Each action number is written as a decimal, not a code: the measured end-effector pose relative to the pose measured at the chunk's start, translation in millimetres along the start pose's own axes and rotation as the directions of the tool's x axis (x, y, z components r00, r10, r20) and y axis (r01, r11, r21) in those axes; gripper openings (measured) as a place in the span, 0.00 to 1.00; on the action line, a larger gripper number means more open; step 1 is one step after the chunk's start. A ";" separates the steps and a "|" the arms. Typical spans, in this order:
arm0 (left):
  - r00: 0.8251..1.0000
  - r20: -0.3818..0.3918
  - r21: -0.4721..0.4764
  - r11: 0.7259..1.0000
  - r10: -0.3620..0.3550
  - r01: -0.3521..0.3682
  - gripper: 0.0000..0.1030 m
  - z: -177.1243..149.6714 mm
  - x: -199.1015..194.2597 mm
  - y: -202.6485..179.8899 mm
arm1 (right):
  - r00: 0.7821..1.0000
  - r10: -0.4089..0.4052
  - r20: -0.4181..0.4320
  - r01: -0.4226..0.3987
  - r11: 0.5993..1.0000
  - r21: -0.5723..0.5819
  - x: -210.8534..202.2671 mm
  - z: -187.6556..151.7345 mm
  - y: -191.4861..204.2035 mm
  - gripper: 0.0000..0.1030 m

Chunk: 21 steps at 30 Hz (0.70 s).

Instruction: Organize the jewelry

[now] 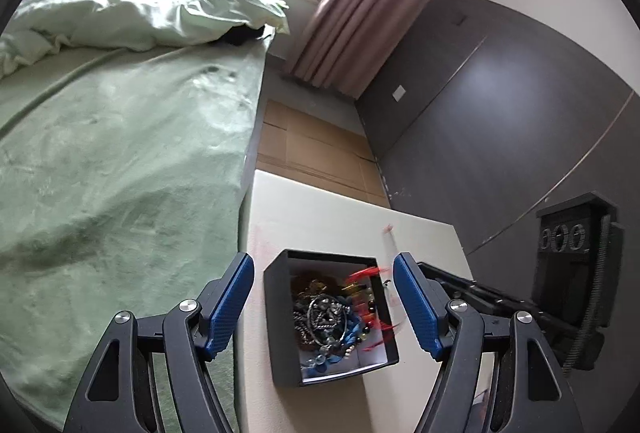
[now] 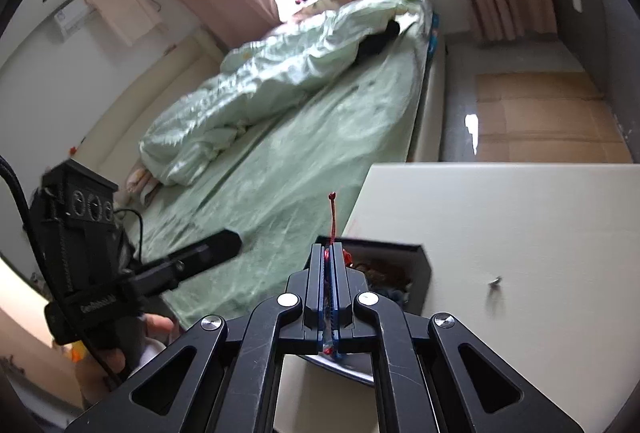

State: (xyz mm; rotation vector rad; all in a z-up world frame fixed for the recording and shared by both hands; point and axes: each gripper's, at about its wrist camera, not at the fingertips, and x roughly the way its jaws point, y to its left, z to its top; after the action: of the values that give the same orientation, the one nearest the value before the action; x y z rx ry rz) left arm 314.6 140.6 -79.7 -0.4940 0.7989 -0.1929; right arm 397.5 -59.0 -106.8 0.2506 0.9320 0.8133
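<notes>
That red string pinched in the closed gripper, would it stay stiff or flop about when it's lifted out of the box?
Probably floppy: the red cord is thin, and only a short knotted end stands above the right gripper. It looks very light, so it may swing. It could also drag neighbours along, since the jewelry in the black box lies tangled.

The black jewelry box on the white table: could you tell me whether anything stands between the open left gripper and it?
Nothing visible does. The left gripper is open with the black jewelry box right between its fingers. The right gripper, shut on a red cord, is off to the side.
</notes>
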 end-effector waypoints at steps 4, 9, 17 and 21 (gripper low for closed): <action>1.000 -0.005 0.007 1.000 0.029 -0.029 0.71 -0.2 -1.8 3.9 | 0.997 -0.066 -0.033 0.066 0.998 0.013 9.9 -0.9 -8.5 0.73; 0.999 -0.007 0.012 0.999 0.040 -0.040 0.73 -0.8 -1.9 8.7 | 0.984 -0.180 0.013 0.180 0.983 0.024 -7.6 -0.3 -29.1 0.73; 0.999 -0.001 0.018 0.999 0.037 -0.037 0.80 0.4 0.6 9.4 | 0.947 -0.320 -0.027 0.320 0.947 0.019 -3.6 -5.5 -67.7 0.69; 0.999 -0.018 0.001 0.999 0.034 -0.034 0.80 0.7 7.6 12.7 | 0.934 -0.349 -0.082 0.349 0.937 -0.012 9.9 -12.3 -80.7 0.57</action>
State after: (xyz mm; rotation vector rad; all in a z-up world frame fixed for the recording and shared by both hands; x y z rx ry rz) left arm 320.1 149.2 -90.4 -0.4781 0.8242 -0.1669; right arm 432.4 -108.8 -162.2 0.0494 1.0208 0.4960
